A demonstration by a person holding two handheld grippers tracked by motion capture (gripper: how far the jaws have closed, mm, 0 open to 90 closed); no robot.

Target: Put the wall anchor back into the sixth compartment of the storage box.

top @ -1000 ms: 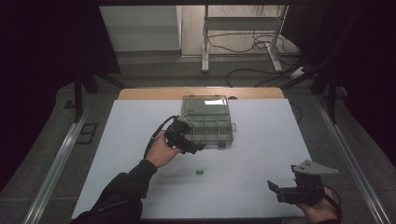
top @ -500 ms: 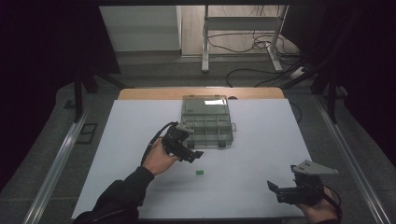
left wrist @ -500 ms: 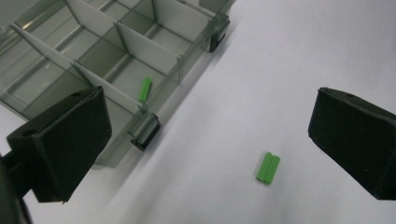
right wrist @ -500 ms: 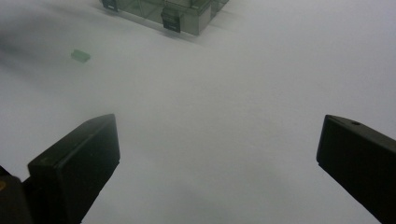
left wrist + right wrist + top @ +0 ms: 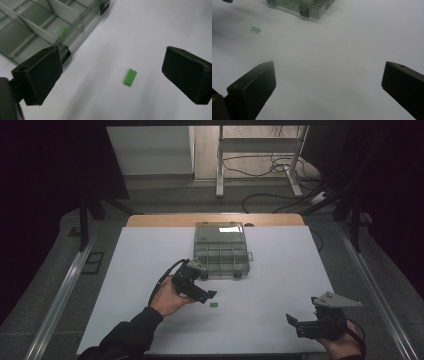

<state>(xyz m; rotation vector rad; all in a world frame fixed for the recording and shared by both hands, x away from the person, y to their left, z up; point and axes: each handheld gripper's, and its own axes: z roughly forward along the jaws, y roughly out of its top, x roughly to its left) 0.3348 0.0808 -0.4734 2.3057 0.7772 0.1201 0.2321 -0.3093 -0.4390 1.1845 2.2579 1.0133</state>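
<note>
A small green block [image 5: 214,304] [image 5: 130,77] lies on the white table top. My left gripper [image 5: 206,296] [image 5: 112,75] hovers just above and to its left, jaws open wide with the block between them in the left gripper view. A clear compartment box [image 5: 221,251] [image 5: 37,27] [image 5: 307,5] sits behind it, and a faint green shape shows through one of its cells. My right gripper [image 5: 296,322] [image 5: 324,85] rests low at the near right corner, open and empty. The green block [image 5: 255,29] appears far off in the right gripper view.
The white mat [image 5: 280,270] covers a wooden table whose far edge [image 5: 165,220] shows bare. Metal rails [image 5: 60,290] run along both sides. Cables [image 5: 260,165] lie on the floor beyond.
My left gripper has moved down and right, away from the box front toward the green block. The right gripper has stayed put.
</note>
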